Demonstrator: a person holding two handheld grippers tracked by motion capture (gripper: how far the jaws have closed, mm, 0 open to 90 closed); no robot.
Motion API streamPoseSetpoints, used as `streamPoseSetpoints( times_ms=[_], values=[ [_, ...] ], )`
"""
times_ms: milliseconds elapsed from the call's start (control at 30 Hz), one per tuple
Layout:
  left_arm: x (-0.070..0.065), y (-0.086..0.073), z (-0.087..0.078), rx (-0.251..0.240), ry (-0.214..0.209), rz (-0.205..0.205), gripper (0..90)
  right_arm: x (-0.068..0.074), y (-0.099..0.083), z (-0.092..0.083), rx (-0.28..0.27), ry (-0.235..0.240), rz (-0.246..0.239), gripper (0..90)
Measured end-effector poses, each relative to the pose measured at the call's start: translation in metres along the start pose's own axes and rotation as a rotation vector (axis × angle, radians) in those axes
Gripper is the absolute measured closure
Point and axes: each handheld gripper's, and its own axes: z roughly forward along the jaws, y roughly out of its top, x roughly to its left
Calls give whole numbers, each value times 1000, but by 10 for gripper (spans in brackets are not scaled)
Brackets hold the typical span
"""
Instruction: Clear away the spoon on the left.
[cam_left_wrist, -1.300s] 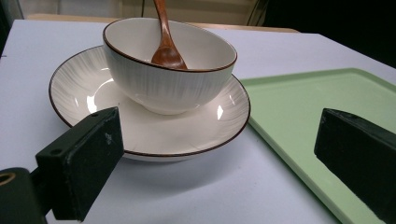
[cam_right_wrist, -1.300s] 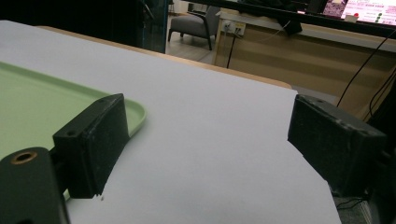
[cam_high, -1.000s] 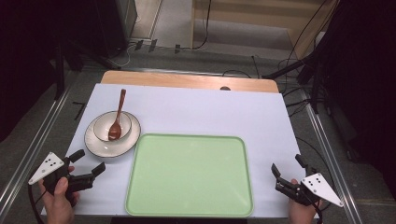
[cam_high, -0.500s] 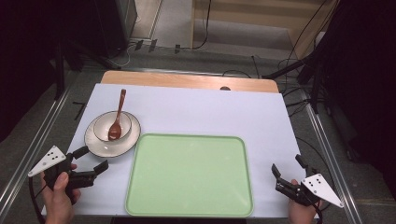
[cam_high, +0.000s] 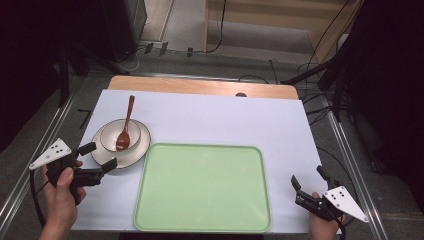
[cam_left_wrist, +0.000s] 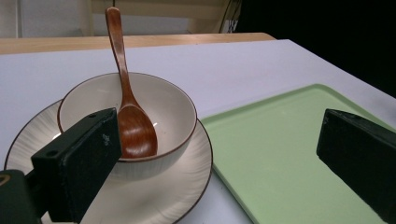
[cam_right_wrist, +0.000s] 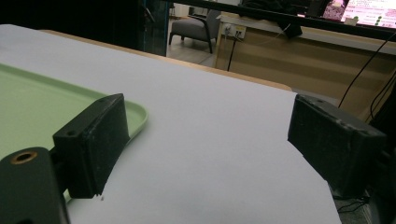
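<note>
The left gripper (cam_high: 98, 156) is standing wide open, holding nothing, its jaws pointing at the near rim of the round cream ribbed plate (cam_high: 142, 145) at about 10 o'clock on the white table cover (cam_high: 210, 117). A small cream bowl with a brown rim (cam_left_wrist: 175, 100) is sitting on this plate, and a brown wooden spoon (cam_left_wrist: 128, 116) is leaning inside it. The right gripper (cam_high: 307, 185) is waiting at about 4 o'clock, also wide open and empty, just beside the pale green rectangular plastic tray (cam_high: 200, 185).

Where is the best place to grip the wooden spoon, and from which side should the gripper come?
Grip the spoon at its upper handle, coming from above with the open left gripper. The handle leans past the far rim of the bowl and stands free in the air; its head lies inside the bowl.
</note>
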Motion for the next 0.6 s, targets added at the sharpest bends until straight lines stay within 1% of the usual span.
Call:
streamPoseSetpoints(
  times_ms=[300, 400, 533, 600],
  values=[
    [7, 13, 17, 18, -15, -14, 0, 0, 0, -1, -2, 0, 7, 132],
    [11, 17, 23, 31, -8, -11, 0, -1, 0, -1, -4, 1, 7, 132],
    [16, 21, 32, 35, -12, -27, 0, -1, 0, 0, -2, 2, 5, 132],
    [19, 24, 37, 46, -12, -25, 0, 0, 0, 0, -2, 4, 0, 132]
  ],
)
